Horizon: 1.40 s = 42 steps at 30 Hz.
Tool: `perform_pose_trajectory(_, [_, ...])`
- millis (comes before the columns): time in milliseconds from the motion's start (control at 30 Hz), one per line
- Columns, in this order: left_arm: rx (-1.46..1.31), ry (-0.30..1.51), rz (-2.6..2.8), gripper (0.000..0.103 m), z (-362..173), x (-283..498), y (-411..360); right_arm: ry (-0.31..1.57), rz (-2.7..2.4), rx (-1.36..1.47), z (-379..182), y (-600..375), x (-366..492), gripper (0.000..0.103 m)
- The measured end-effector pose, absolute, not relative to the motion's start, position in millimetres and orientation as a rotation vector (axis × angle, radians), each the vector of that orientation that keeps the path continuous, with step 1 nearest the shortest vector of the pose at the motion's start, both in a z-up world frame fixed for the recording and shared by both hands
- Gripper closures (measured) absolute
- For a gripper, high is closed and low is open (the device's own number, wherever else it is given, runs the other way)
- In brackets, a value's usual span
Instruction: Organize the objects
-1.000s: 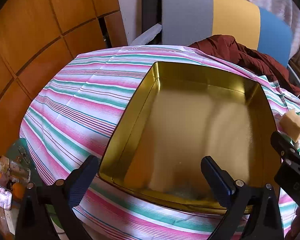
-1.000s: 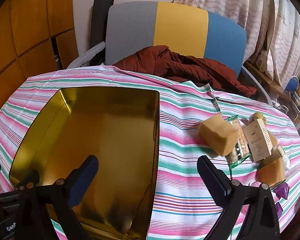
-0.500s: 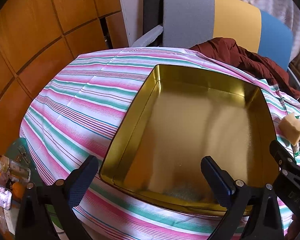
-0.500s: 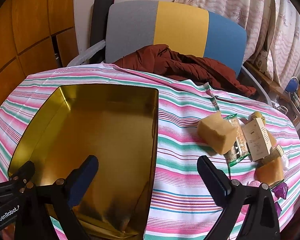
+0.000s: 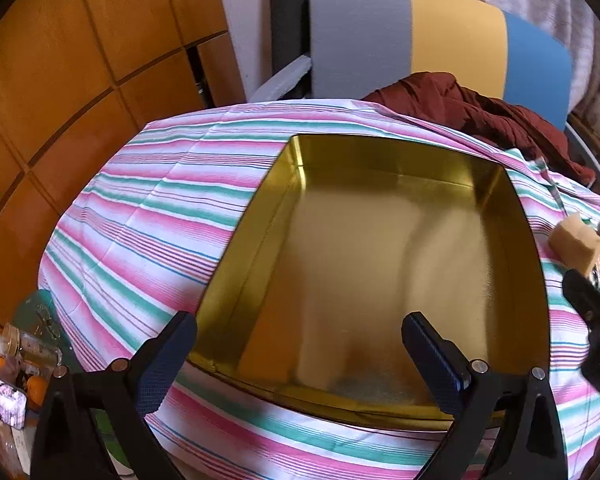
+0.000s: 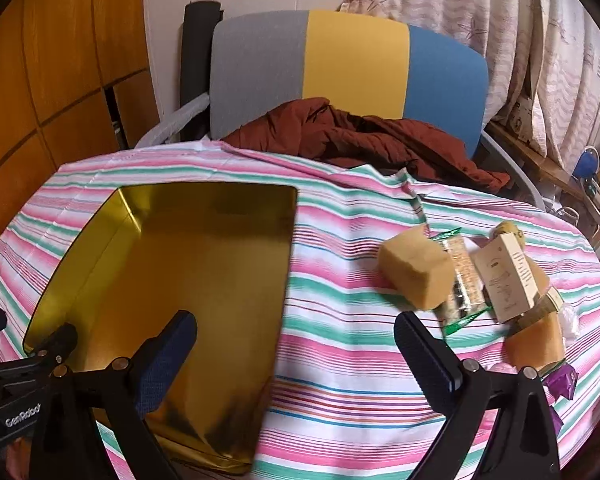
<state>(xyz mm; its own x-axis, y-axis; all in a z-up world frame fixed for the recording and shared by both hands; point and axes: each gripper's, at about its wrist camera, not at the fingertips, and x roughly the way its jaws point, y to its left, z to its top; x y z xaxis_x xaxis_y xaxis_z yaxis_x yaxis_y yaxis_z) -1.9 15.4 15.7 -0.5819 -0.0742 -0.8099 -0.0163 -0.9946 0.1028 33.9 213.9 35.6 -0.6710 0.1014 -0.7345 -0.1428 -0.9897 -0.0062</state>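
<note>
An empty gold tin tray (image 5: 380, 396) lies on the striped tablecloth; it also shows in the right wrist view (image 6: 76, 248). My left gripper (image 5: 298, 354) is open and empty above the tray's near rim. My right gripper (image 6: 296, 354) is open and empty above the cloth by the tray's right rim. To its right lie a yellow sponge block (image 6: 416, 272), a green snack packet (image 6: 464, 284), a cream carton (image 6: 504, 276), a second sponge (image 6: 536, 344) and a purple wrapper (image 6: 562, 382). The first sponge block (image 5: 574, 240) shows at the left view's right edge.
A grey, yellow and blue chair (image 6: 348, 64) stands behind the table with a dark red garment (image 6: 364, 140) on it. Wooden panels (image 5: 60, 80) line the left wall. Clutter (image 5: 24, 364) sits low beyond the table's left edge. Curtains (image 6: 540, 40) hang at right.
Both grippers have drawn back and risen slightly, so the tray and objects sit lower and farther in view. Both stay open. Nothing on the table has moved.
</note>
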Motion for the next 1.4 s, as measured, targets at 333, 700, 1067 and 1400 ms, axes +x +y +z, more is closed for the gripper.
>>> perform_pose_trajectory(333, [1.722,0.035,-2.973,0.0,9,12,59,0.251,2.809,-1.283,22,287,76,0.0])
perform_pose_trajectory(700, [1.991,-0.07,-3.185,0.0,12,40,156,0.334,2.437,-1.014,7,395,183,0.017])
perform_pose_trajectory(1067, [1.864,-0.572,-3.451,0.0,5,70,249,0.631,2.3,-1.087,-47,450,204,0.048])
perform_pose_trajectory(1400, [2.015,-0.698,-3.429,0.0,-20,69,328,0.606,2.325,-1.046,-49,465,216,0.068])
